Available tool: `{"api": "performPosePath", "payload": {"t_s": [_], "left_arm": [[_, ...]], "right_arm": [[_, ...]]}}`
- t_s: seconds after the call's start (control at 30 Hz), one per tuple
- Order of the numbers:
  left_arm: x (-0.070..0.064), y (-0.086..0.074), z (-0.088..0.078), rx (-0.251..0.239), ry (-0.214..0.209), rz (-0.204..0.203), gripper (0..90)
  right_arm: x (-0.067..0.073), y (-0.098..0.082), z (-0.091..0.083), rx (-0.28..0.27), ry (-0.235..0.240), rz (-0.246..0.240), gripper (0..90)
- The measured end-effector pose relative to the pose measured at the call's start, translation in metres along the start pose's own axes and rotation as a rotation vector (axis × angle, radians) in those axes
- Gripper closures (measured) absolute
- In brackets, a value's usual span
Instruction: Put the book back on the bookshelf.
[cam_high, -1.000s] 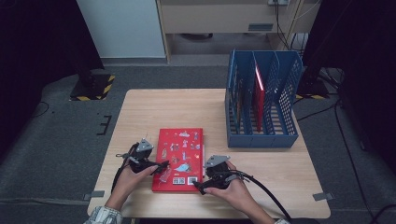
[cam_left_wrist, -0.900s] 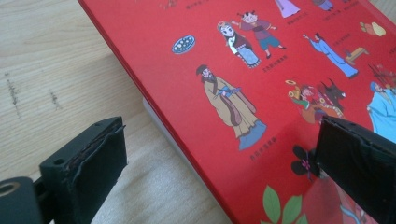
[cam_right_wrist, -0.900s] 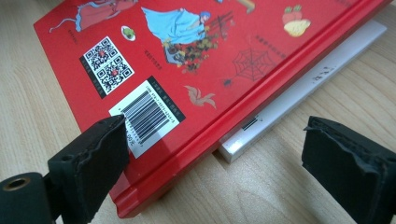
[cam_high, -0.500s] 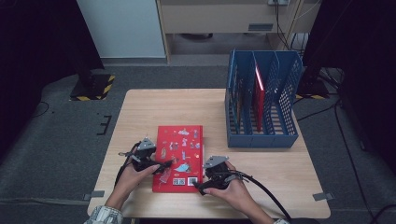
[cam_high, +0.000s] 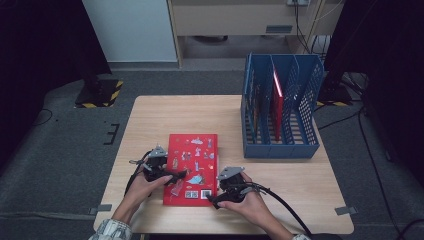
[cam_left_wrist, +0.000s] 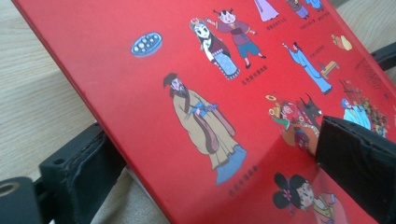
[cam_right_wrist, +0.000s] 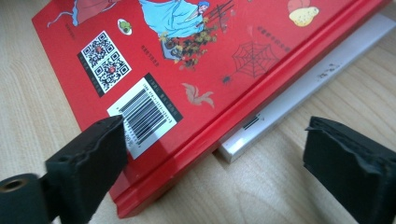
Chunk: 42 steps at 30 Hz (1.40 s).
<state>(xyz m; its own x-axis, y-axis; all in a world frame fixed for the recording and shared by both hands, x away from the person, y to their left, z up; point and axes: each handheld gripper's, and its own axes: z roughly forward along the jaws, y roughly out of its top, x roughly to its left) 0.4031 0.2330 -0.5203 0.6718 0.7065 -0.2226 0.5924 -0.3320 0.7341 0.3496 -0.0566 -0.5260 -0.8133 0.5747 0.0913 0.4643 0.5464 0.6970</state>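
Since a second ago the left gripper (cam_high: 172, 176) has pushed a little farther in over the red book (cam_high: 194, 159), while the right gripper (cam_high: 216, 199) has hardly shifted at the book's near right corner. The book lies on the wooden counter (cam_high: 200, 112), cover up, near the person's edge. In the left gripper view one jaw sits under the book's edge and the other presses on the cover, so that gripper is clamped on the red book. In the right gripper view the jaws stand wide apart, one over the barcode (cam_right_wrist: 145, 115), the other above bare counter beside the white pages. A blue file rack (cam_high: 280, 107) stands well apart at the far right.
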Motion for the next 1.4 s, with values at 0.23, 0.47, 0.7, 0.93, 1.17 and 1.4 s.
{"api": "performPosePath", "payload": {"t_s": [0.23,0.47,0.7,0.93,1.17,1.4], "left_arm": [[0.001,0.001,-0.001,0.0,-0.001,0.004,5.5],[-0.003,0.001,0.001,0.02,-0.002,0.013,6.0],[-0.004,0.002,0.001,0.015,-0.002,0.02,7.2],[-0.005,0.004,-0.003,-0.005,0.002,0.034,9.9],[-0.007,0.006,-0.009,-0.022,0.006,0.056,14.0],[-0.009,0.008,-0.014,-0.036,0.022,0.067,16.7]], "right_arm": [[-0.003,0.006,0.004,0.009,0.018,-0.048,0.6],[-0.006,0.016,0.014,0.011,0.059,-0.005,0.2],[-0.015,0.022,0.017,-0.007,0.059,0.039,1.1],[-0.017,0.026,0.014,-0.001,0.037,0.038,4.9],[-0.02,0.029,0.006,-0.013,0.013,0.052,12.6],[-0.02,0.034,0.002,-0.021,-0.007,0.035,13.5]]}}
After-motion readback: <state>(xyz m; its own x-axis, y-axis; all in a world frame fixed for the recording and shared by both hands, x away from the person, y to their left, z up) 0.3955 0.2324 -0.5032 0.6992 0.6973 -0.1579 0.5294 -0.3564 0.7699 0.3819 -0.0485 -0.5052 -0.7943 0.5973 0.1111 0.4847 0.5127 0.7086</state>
